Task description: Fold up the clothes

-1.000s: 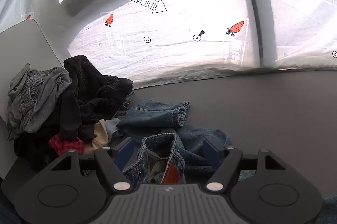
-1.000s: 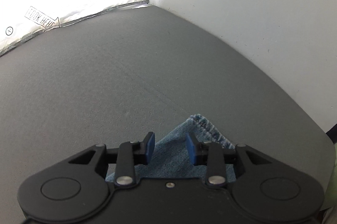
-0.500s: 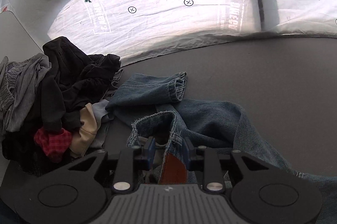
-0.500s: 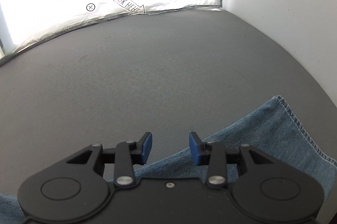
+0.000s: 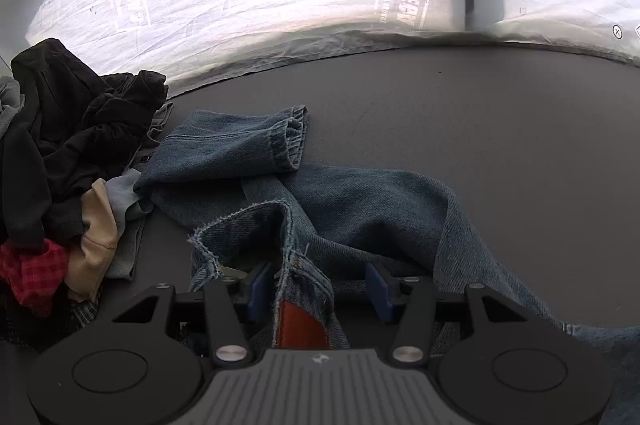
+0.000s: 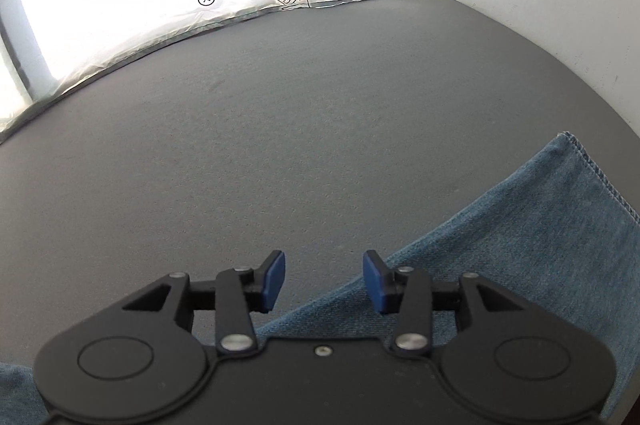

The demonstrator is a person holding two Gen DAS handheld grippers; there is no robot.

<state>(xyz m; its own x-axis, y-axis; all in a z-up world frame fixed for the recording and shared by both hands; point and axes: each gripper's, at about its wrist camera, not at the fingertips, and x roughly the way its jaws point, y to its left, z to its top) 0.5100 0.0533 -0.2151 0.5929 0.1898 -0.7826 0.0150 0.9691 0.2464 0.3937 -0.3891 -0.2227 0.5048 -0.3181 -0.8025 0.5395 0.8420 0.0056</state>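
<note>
Jeans [image 5: 360,201]: blue denim, lying crumpled on the dark grey counter [image 5: 500,129]; one cuffed leg end points toward the far side, and the frayed waistband stands up in front of the left tool.
Jeans, right view [image 6: 520,237]: a flat stretch of leg with a stitched hem lies on the counter [image 6: 280,129], running under the right tool.
Left tool [image 5: 318,287]: its blue fingers are spread apart, with the raised waistband and its red-brown patch between them, against the left finger and clear of the right one.
Right tool [image 6: 324,281]: fingers spread apart above the edge of the denim, gripping nothing.
Pile of clothes [image 5: 68,153]: black, grey, tan and red checked pieces heaped at the left, touching the jeans.
White sheet [image 5: 280,5]: printed with carrots and crossed circles, rising behind the counter.
</note>
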